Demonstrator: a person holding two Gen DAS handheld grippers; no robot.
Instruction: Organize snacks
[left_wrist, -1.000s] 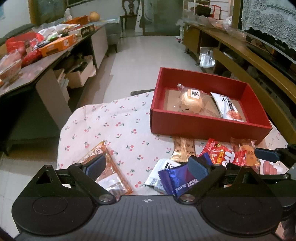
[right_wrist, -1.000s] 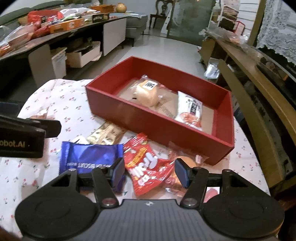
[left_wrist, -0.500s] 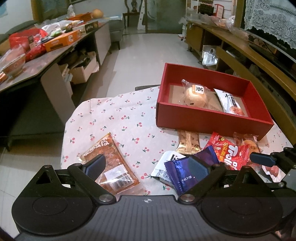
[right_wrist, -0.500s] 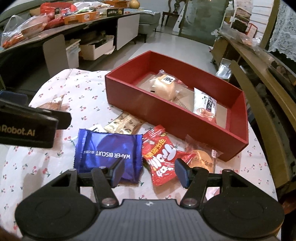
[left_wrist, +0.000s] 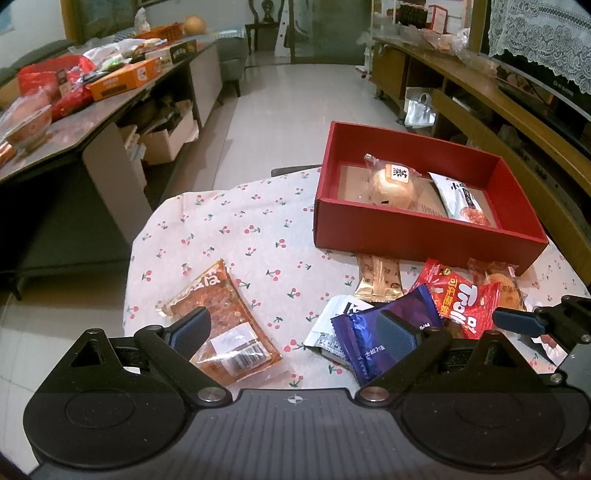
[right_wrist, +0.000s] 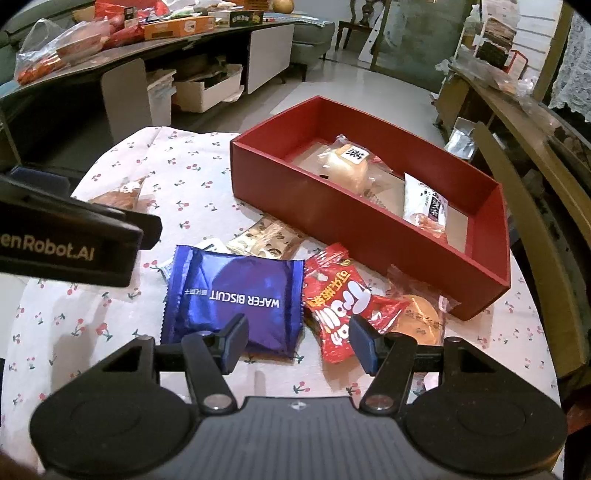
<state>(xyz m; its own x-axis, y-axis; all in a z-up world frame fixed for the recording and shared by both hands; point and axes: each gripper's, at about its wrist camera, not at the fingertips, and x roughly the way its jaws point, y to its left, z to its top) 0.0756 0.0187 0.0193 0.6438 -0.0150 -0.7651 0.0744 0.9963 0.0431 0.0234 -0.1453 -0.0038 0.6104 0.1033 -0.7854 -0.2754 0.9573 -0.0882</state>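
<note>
A red box (left_wrist: 417, 236) (right_wrist: 332, 210) on the cherry-print cloth holds a wrapped bun (left_wrist: 393, 181) (right_wrist: 345, 166) and a white snack packet (left_wrist: 461, 199) (right_wrist: 424, 206). In front of it lie a blue wafer biscuit pack (right_wrist: 232, 299) (left_wrist: 373, 347), a red Trolli bag (right_wrist: 343, 306) (left_wrist: 458, 299), a gold packet (left_wrist: 376, 277) (right_wrist: 266, 240), a clear-wrapped cake (right_wrist: 421, 314) and an orange packet (left_wrist: 221, 314). My left gripper (left_wrist: 295, 330) is open and empty above the near edge. My right gripper (right_wrist: 297, 343) is open and empty, just short of the blue pack and Trolli bag.
A white packet (left_wrist: 332, 325) lies under the blue pack. A long cluttered counter (left_wrist: 74, 110) stands to the left, a wooden shelf unit (left_wrist: 498, 110) to the right. The left gripper's body (right_wrist: 66, 236) shows in the right wrist view. Tiled floor lies beyond the table.
Both grippers have drawn back and risen, so more of the table shows. The snacks and box have not moved. Both stay open.
</note>
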